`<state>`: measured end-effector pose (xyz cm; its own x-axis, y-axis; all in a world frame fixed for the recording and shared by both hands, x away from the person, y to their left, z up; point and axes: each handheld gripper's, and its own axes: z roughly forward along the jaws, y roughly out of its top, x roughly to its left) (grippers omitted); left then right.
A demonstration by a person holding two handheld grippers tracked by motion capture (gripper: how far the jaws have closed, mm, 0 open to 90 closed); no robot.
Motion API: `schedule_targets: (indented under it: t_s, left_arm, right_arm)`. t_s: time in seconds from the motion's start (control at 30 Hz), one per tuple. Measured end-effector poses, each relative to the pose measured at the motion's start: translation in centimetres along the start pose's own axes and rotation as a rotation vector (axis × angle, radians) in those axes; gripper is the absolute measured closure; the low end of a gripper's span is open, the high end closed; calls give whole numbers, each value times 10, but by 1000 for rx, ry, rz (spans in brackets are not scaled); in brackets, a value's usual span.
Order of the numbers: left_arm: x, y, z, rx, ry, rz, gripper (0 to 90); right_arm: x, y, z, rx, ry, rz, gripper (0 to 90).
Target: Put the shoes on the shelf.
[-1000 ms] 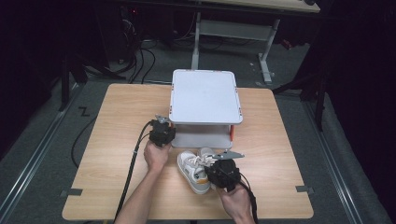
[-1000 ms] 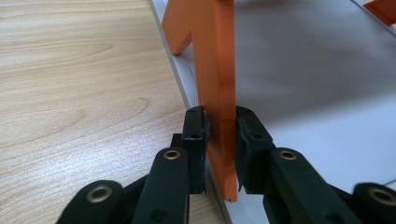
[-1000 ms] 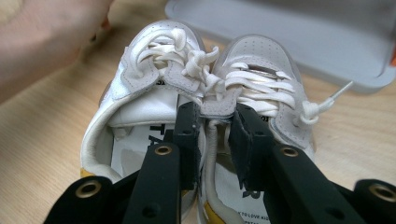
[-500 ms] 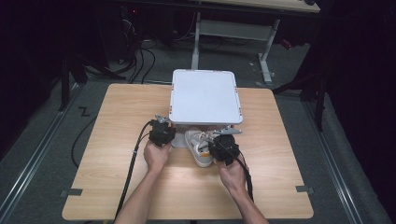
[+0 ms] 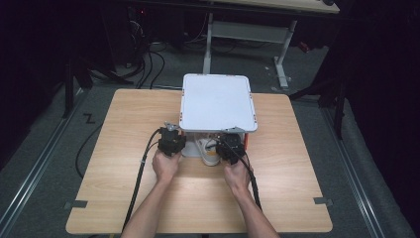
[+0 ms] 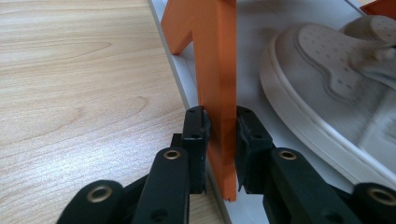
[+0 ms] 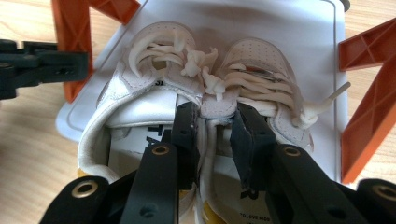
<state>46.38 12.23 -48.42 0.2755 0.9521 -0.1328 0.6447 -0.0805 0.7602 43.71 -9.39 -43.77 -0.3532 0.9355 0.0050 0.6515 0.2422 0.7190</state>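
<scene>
step: shoes going onto rack shelf | left tool [image 6: 219, 135] clamps orange post [image 6: 215, 70] | right tool [image 7: 215, 130] pinches 2 shoes [image 7: 205, 88] | next: push deeper, release

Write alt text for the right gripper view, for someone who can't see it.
The right gripper, its black jaws closed on the inner collars of a pair of white sneakers, holds them on the white shelf between orange posts. At far left, the left gripper clamps another orange post.
</scene>
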Motion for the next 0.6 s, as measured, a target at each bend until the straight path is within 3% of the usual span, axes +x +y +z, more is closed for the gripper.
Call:
schedule_targets:
  t_s: [0.23,0.37,0.6]
  left_arm:
    - [-1,0,0,-1,7,3,758]
    - [-1,0,0,-1,7,4,758]
    - [-1,0,0,-2,7,4,758]
  right_arm:
    - [5,1,5,-11,-27,-43,602]
    - [2,1,3,-7,4,-25,488]
    - [0,2,1,-11,27,-23,365]
